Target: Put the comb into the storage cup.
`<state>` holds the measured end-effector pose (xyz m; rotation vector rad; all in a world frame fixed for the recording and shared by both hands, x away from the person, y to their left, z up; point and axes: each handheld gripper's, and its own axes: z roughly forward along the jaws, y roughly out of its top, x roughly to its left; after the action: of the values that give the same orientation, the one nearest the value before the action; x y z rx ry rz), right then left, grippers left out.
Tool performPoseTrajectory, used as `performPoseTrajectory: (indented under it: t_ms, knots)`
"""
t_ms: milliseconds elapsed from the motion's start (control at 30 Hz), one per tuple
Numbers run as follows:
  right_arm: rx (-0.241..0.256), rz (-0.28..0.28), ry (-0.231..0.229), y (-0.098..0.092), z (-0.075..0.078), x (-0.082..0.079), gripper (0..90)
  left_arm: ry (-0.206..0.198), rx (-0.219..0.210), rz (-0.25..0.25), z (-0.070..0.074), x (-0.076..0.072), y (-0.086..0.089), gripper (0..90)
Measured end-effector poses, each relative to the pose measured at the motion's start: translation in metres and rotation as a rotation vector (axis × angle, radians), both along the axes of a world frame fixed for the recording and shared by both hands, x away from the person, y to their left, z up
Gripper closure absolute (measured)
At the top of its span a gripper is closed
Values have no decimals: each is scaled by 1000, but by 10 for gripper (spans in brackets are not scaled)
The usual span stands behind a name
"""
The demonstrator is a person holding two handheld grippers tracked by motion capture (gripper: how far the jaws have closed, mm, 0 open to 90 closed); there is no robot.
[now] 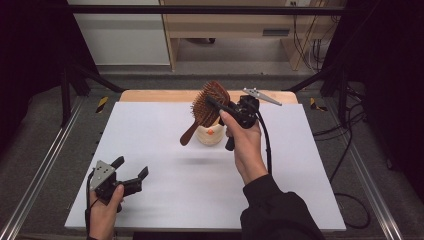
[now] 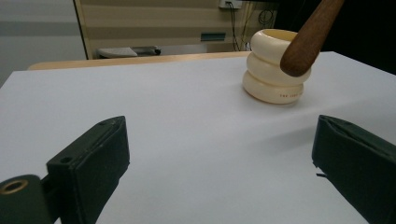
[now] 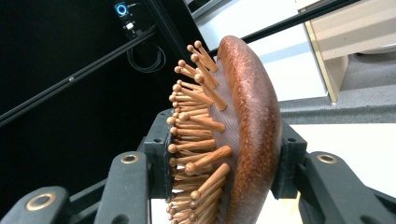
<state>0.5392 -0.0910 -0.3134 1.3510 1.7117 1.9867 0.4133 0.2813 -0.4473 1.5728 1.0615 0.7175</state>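
The right tool (image 1: 216,106) is clamped across the brush (image 1: 210,102) head, held in the air. The brush's long axis slants down from the tool, handle tip beside the cup (image 1: 210,135) just below. The left tool (image 1: 131,175), jaws wide and empty, sits well apart.

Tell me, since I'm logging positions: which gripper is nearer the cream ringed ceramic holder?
Right. The right gripper holds the wooden hairbrush just above the holder; the left gripper sits far off, near the table's front-left corner.

A white table (image 1: 165,165) with a wooden strip along its far edge carries a cream ribbed holder (image 1: 210,135), standing upright near the middle toward the back.
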Motion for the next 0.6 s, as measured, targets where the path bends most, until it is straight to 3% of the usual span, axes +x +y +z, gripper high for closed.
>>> performPoseTrajectory:
  t_ms: [333,600]
  knots:
    - [-35,-16,-5,8,21,25,522,10,-13,-3,-2,2,1,19]
    - [-28,-39,-6,6,31,40,521,9,-13,1,-2,2,1,20]
